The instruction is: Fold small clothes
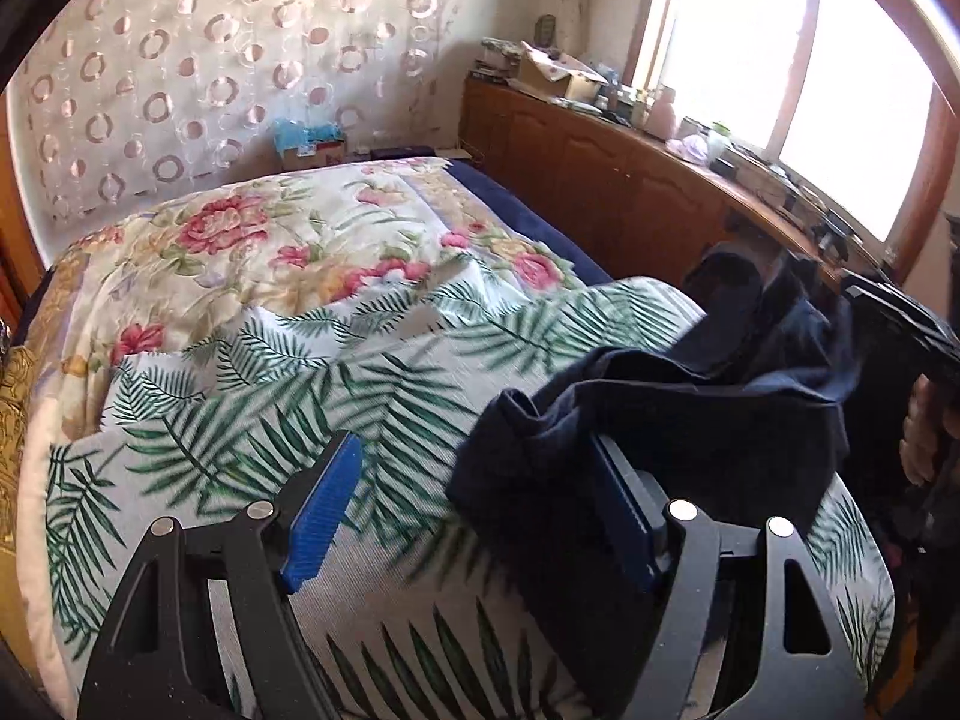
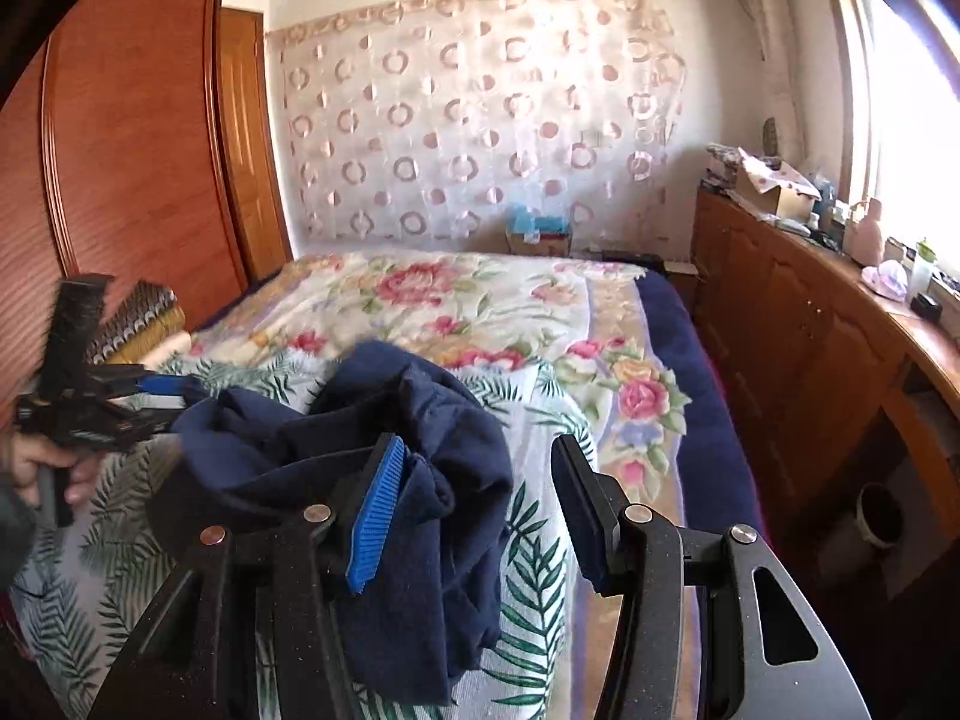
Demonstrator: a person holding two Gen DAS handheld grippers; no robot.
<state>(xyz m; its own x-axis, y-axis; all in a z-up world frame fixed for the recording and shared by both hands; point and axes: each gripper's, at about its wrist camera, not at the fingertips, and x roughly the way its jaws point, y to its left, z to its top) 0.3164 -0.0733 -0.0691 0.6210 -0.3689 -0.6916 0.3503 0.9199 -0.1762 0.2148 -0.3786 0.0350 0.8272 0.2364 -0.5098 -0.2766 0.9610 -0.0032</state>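
**Navy garment bunched up on the palm-leaf sheet, both tongs spread**

So you're holding both grippers wide apart right now. Your left gripper [image 1: 474, 504] is hovering over the bed with its ribbed blue pad [image 1: 321, 516] showing on one side, while the other finger is sitting tucked under the edge of the dark navy garment [image 1: 660, 420]. Nothing is being pinched there, the cloth is just draping over that finger. Your right gripper [image 2: 474, 510] is gaping too, and the soft crumpled navy fabric [image 2: 384, 438] is slumping around its blue-padded finger [image 2: 375, 522]; the other finger is standing clear over the sheet.

The garment itself is lying in a rumpled heap near the front edge of the bed, on the white woven sheet printed with green palm fronds [image 1: 270, 396]. Beyond that you're looking at a floral quilt [image 2: 456, 300] with pink roses, and a dark blue blanket [image 2: 690, 396] peeking out along its window side.

Container-wise: a cardboard box [image 2: 540, 234] is sitting at the head of the bed with something blue poking out of the top, tissue or packaging maybe, it's too blurry to call. Another open cardboard box [image 2: 774, 186] is sitting on the glossy wooden cabinet [image 2: 798, 324] under the window, among bottles and clutter.
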